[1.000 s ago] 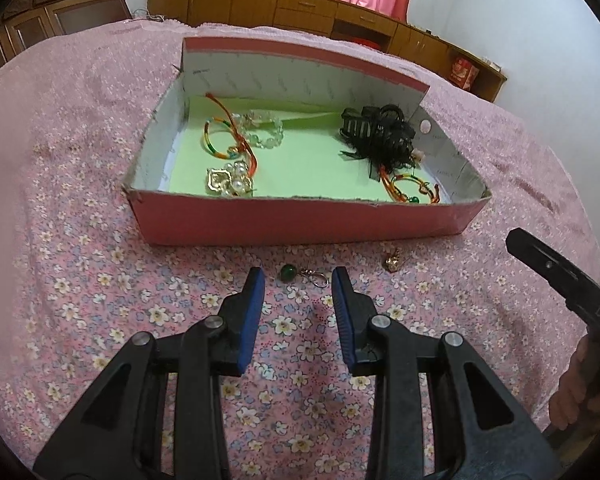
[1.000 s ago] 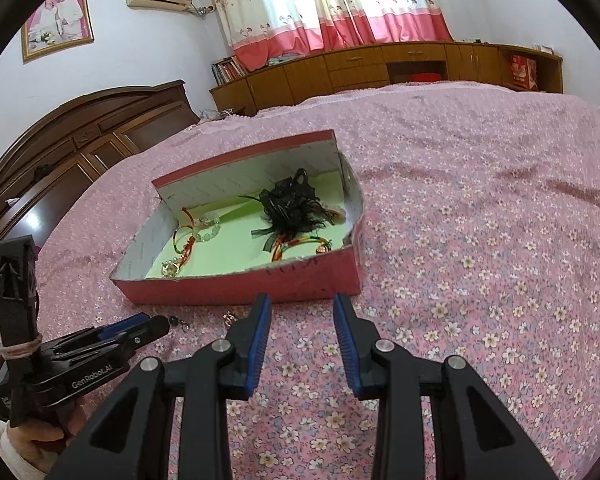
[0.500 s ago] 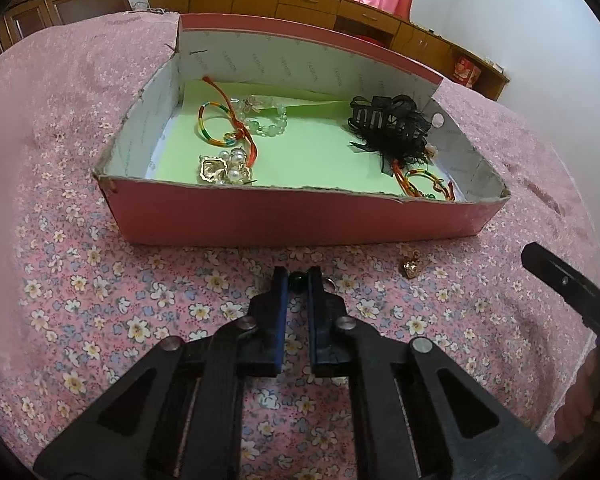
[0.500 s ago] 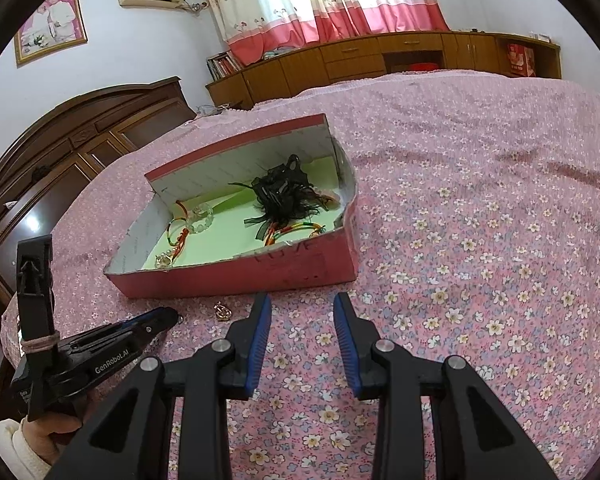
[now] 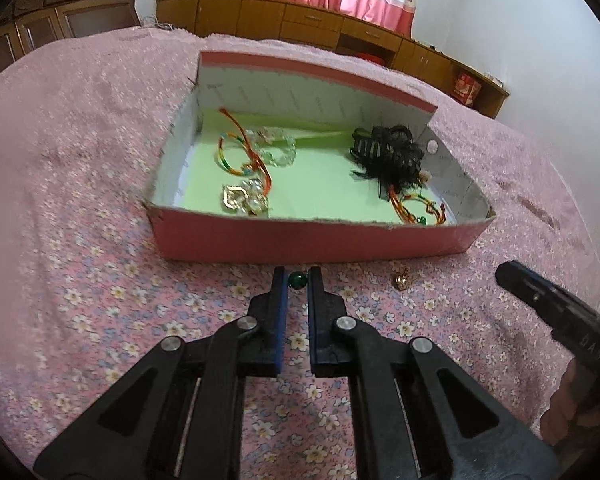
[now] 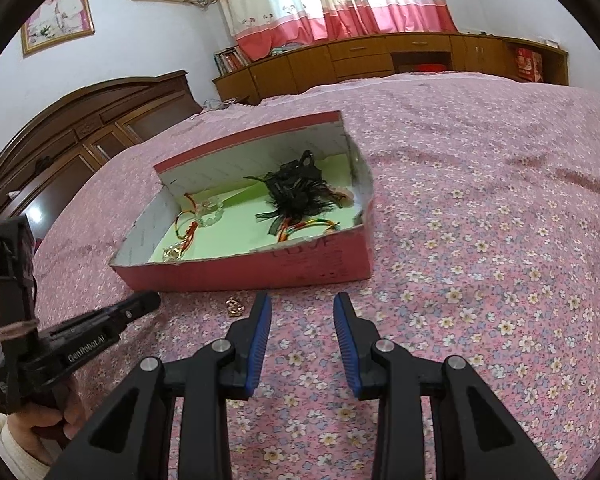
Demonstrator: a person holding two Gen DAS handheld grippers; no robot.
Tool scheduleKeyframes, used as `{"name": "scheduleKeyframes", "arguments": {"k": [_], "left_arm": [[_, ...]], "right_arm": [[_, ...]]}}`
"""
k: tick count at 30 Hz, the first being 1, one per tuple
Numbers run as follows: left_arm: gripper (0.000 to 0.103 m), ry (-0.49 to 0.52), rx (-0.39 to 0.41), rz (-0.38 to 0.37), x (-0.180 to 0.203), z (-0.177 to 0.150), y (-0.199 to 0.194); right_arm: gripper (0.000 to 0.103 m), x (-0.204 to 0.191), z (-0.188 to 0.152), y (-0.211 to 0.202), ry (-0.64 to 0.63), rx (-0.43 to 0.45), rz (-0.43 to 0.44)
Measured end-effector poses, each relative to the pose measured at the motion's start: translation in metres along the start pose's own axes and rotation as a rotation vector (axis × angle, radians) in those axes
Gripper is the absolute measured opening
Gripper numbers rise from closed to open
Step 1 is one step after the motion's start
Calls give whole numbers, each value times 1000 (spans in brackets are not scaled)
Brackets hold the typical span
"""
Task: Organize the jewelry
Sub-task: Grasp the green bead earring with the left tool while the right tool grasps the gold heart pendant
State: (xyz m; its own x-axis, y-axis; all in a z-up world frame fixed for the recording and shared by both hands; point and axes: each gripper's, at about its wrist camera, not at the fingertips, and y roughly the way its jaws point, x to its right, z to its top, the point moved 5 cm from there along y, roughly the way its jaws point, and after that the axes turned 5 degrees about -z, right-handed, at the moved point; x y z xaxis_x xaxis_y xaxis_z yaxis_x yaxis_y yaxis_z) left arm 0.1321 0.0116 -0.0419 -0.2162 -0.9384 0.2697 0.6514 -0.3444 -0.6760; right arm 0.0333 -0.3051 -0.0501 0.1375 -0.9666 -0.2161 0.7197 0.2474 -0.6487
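- so the left gripper (image 5: 298, 280) is clamped down on a little green bead earring (image 5: 298, 279), right at the very tips of its blue pads, just in front of the near wall of the red box (image 5: 300, 240)
- the bead sits between the two fingertips, low over the pink floral bedspread (image 5: 80, 300); can't tell if it's touching the fabric
- the box sits out in the middle of the bed, well away from any edge, lid off, pale green liner inside
- inside the box, left half: an orange/green bangle (image 5: 236, 152), a clear bead bracelet (image 5: 278, 148) overlapping it, and a gold-and-pearl piece (image 5: 244, 200) by the near left corner
- right half: a black hair claw with feathery bits (image 5: 388, 156), plus another orange bangle (image 5: 418, 208) tucked into the near right corner
- a small gold earring (image 5: 402, 280) lies on the bedspread just outside the box's near wall, off to the right of the clamped bead
- the right gripper (image 6: 302, 340) has its jaws standing apart with nothing between them, hanging over the bedspread in front of the box's near right corner
- from the right wrist cam the gold earring shows just left of its left finger, near the tip of the other gripper
- a hand (image 6: 40, 424) with a white sleeve is holding that left gripper's handle
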Motion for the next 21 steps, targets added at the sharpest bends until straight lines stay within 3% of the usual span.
{"name": "scheduleKeyframes", "arguments": {"k": [21], "left_arm": [[1,-39,19,36,-22,-3,-12]], "right_arm": [[35,-58,-10,57,-114,-139,56]]}}
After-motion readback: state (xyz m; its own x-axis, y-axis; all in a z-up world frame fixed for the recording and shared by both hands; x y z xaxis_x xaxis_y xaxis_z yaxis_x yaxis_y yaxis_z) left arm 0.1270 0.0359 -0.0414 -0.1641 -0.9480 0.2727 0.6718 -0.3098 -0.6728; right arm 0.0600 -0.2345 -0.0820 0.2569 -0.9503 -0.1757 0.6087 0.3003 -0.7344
